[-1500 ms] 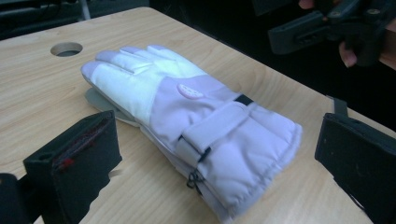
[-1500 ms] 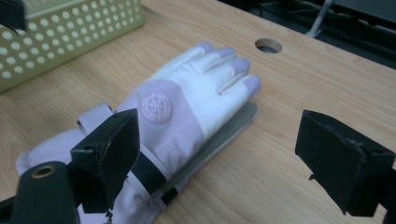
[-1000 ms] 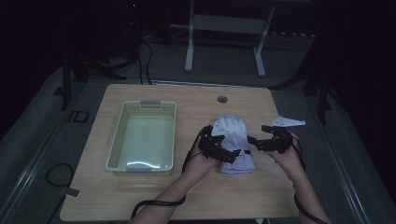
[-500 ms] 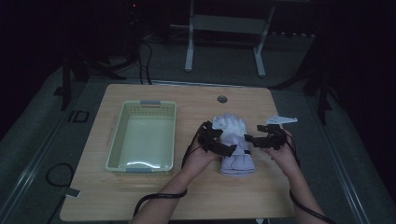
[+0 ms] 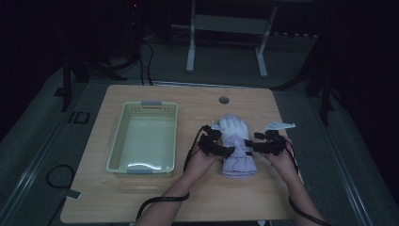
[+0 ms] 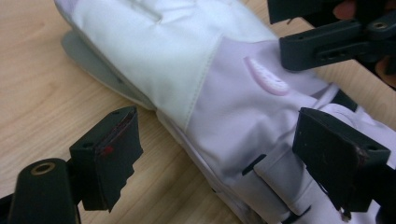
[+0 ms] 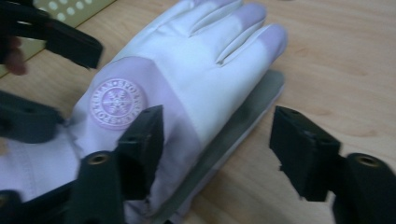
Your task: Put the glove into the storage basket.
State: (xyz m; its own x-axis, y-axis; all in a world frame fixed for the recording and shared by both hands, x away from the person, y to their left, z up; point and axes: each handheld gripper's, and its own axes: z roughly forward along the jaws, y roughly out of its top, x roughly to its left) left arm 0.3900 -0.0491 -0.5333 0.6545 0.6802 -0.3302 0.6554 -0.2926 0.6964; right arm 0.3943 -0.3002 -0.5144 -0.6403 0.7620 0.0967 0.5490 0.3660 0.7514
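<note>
left gripper (image 5: 229, 151) down at glove (image 5: 236, 143), jaws apart and just been closing, one over the wrist part, one on bare table (image 5: 155, 202) beside it, not pinching yet. right gripper (image 5: 249, 146) opposite at the other edge, jaws likewise apart and closing, straddling that edge. glove flat, fingers pointing away. pale basket (image 5: 144, 138) farther off, beyond left gripper. small white scrap (image 5: 279, 125) past right gripper.
</note>
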